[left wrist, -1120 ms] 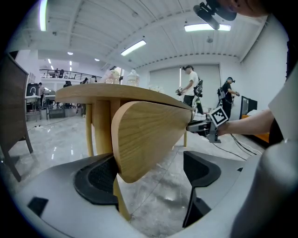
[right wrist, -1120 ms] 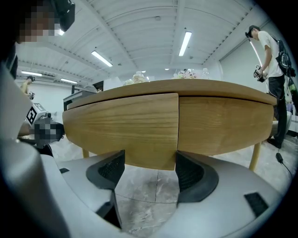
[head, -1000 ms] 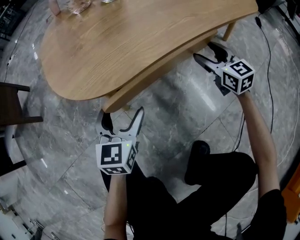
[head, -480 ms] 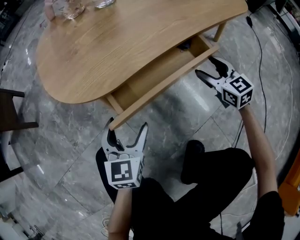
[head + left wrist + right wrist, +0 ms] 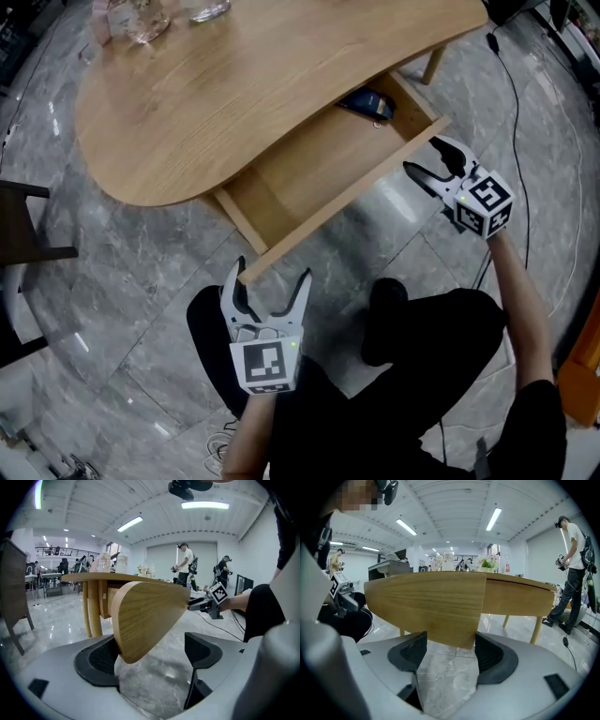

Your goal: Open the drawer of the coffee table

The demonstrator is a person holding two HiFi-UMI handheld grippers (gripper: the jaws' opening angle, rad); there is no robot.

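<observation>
The light wooden coffee table has its drawer pulled well out from under the top. A dark blue flat item lies at the drawer's back right. My left gripper is open at the left end of the drawer front, jaws wide. In the left gripper view the drawer front's end sits between the jaws of my left gripper, close to the left pad. My right gripper is open at the front's right end. The wood reaches down between the jaws of my right gripper.
Glassware stands at the table's far left edge. A dark chair is on the left. A black cable runs over the marble floor at right. The person's black-clad legs and shoe are below the drawer. People stand in the background.
The drawer has slid out toward the person, showing its inside and the dark blue item. Both grippers have moved back with the drawer front.
</observation>
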